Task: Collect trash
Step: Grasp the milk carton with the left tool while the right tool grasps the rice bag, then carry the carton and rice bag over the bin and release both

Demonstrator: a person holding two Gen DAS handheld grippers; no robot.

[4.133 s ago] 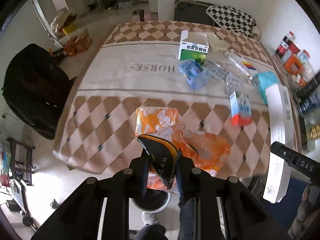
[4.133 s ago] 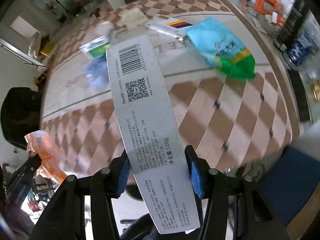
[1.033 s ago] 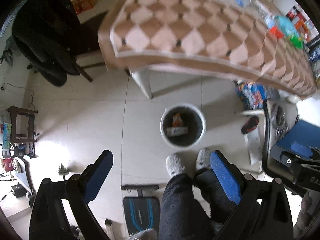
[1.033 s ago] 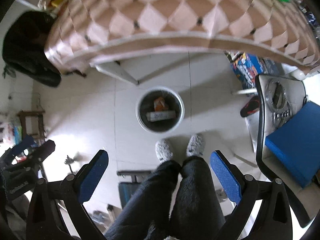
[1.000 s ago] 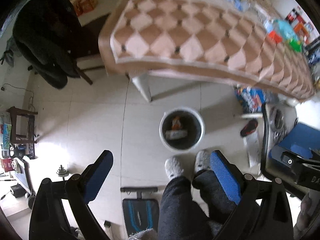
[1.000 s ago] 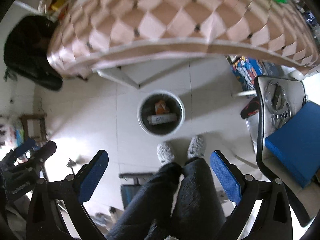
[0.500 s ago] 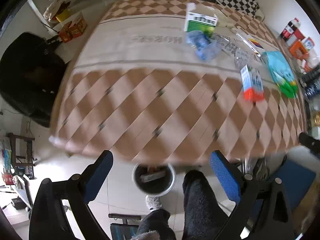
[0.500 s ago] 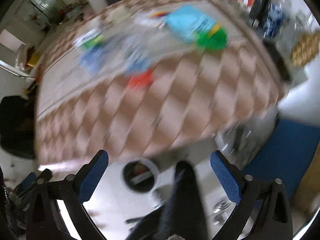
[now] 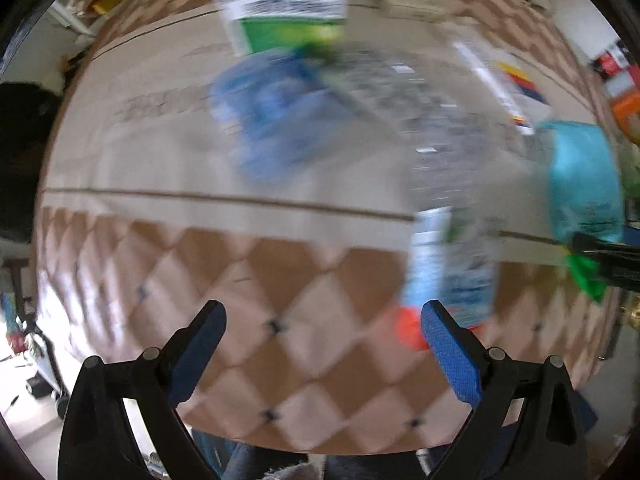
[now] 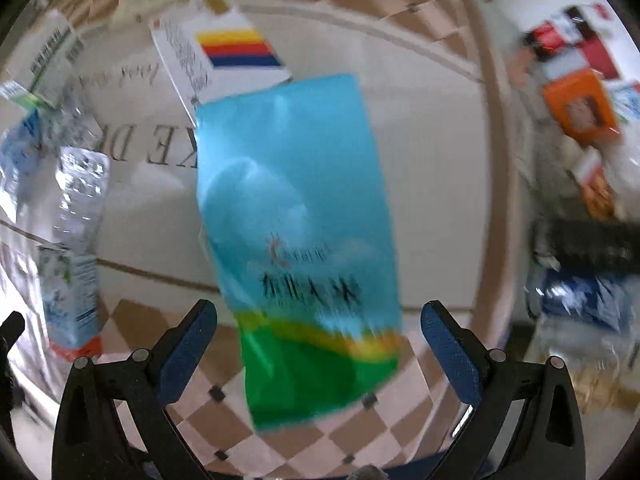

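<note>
Both grippers hang over the checkered tablecloth (image 9: 248, 320), open and empty. My right gripper (image 10: 318, 344) is wide open just above a blue and green snack bag (image 10: 296, 216), which lies between its fingers. My left gripper (image 9: 322, 344) is wide open over bare cloth near the table's front edge. A small blue carton with an orange end (image 9: 448, 264) lies just beyond its right finger (image 9: 448, 356). A crumpled blue wrapper (image 9: 272, 116), clear plastic packaging (image 9: 412, 96) and a green and white box (image 9: 284, 16) lie farther back. The left wrist view is blurred.
A white box with coloured stripes (image 10: 224, 52) lies behind the snack bag. The small carton (image 10: 72, 300) and clear plastic (image 10: 80, 192) show at the left of the right wrist view. Boxes and bottles (image 10: 576, 92) crowd the table's right edge. A black chair (image 9: 20, 152) stands left.
Both grippers let go of their trash over the floor bin, then swung back up over the table. They have come lower and closer to the items, the right one over the snack bag.
</note>
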